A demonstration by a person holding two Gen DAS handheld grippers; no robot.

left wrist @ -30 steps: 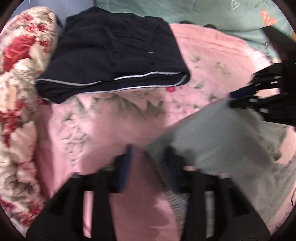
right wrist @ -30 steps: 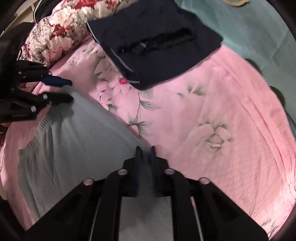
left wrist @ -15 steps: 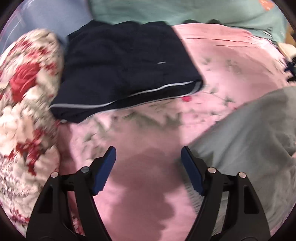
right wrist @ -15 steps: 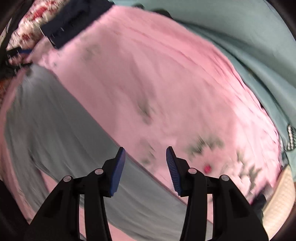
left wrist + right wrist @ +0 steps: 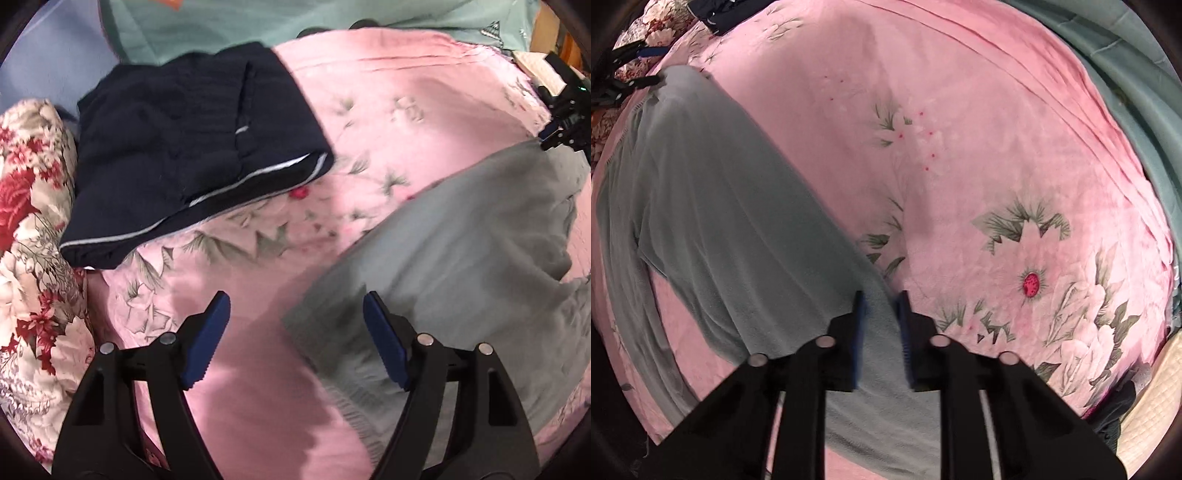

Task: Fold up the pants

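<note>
1. Pink flowered blanket (image 5: 424, 110) spread over a bed, with teal bedding (image 5: 258, 22) along the far edge and a red-and-white floral quilt (image 5: 33, 258) bunched at the left.
2. Folded dark navy pants (image 5: 192, 155) parked at the far left, well apart from the work.
3. Grey pants (image 5: 713, 206) laid flat on the blanket, long axis running diagonally from the elastic waistband near the left gripper (image 5: 295, 339) to the leg end under the right gripper (image 5: 881, 332).
4. Left gripper spread wide and holding nothing, poised just above the blanket, with the waistband corner lying between and slightly right of its blue pads (image 5: 207, 339).
5. Right gripper narrowed, pads pinching a ridge of the grey cloth at the leg end; low and nearly level with the blanket, pointing along the leg toward the waistband.
6. Judged step: one end gripped, the other about to be taken, ahead of a fold lengthwise or end to end.
7. Judged key relation: waistband already inside the left gripper's span, so only a short drop and a squeeze needed; left clearly the nearer one for that end.
8. Likely risk: soft blanket pile caught together with the thin grey cloth.
</note>
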